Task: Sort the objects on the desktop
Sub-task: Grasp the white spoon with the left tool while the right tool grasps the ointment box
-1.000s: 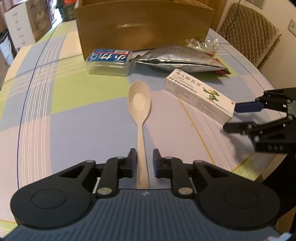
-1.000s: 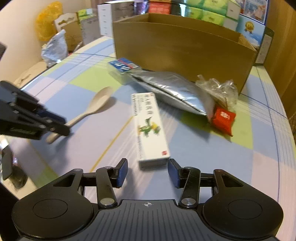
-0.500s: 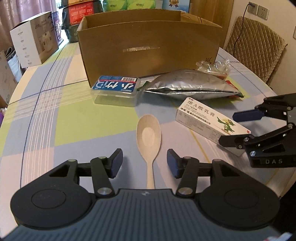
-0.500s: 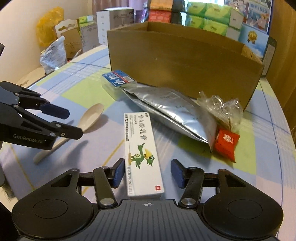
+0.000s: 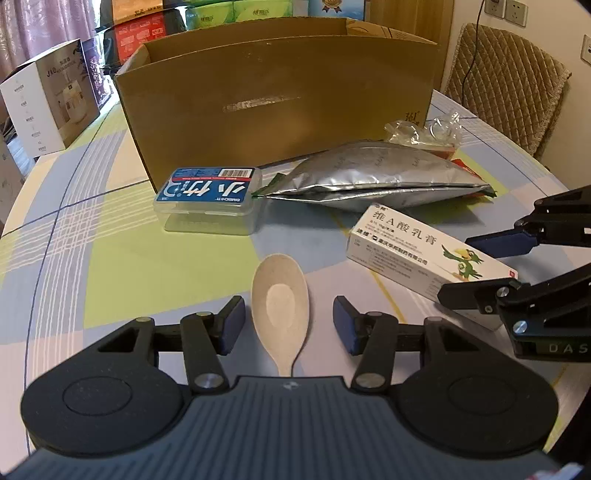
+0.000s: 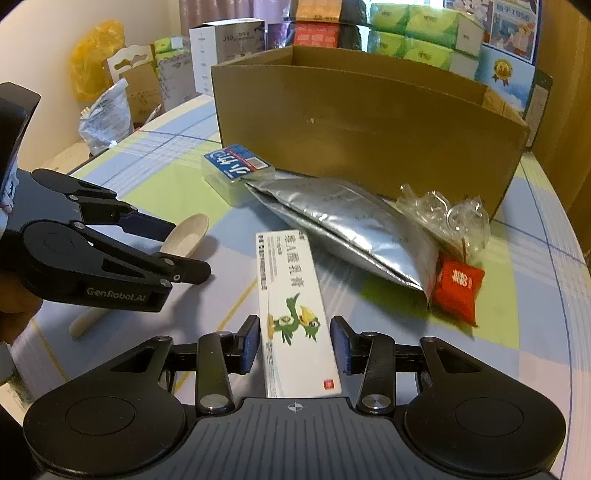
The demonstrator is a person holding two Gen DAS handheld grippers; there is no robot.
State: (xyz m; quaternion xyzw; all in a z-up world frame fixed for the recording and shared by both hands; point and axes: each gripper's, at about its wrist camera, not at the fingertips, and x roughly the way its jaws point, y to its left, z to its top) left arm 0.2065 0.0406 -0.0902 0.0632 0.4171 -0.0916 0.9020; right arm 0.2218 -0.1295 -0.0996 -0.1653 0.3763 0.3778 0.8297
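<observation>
Spoon (image 5: 280,306) and ointment box (image 6: 295,314) are the two things lined up for picking, each lying flat on the table in front of the carton (image 5: 280,99). The left gripper (image 5: 289,325) has its jaws spread either side of the spoon's bowl, not touching it. The right gripper (image 6: 294,341) is spread around the near end of the ointment box, its pads just beside the long sides without pressing.

Nothing looks sorted yet: the floss case (image 5: 208,199), foil pouch (image 5: 376,177), clear bag (image 6: 447,218) and red sachet (image 6: 457,290) all lie at the foot of the carton. I judge this the approach to a double grasp. Next, each gripper needs to close squarely; the left would probably do better further back on the narrow handle, since the bowl is wide and shallow.

The tablecloth (image 5: 110,243) is checked in pale blue, green and lilac. Stacked retail boxes (image 6: 406,33) stand behind the carton, and a quilted chair (image 5: 506,81) to its right.
</observation>
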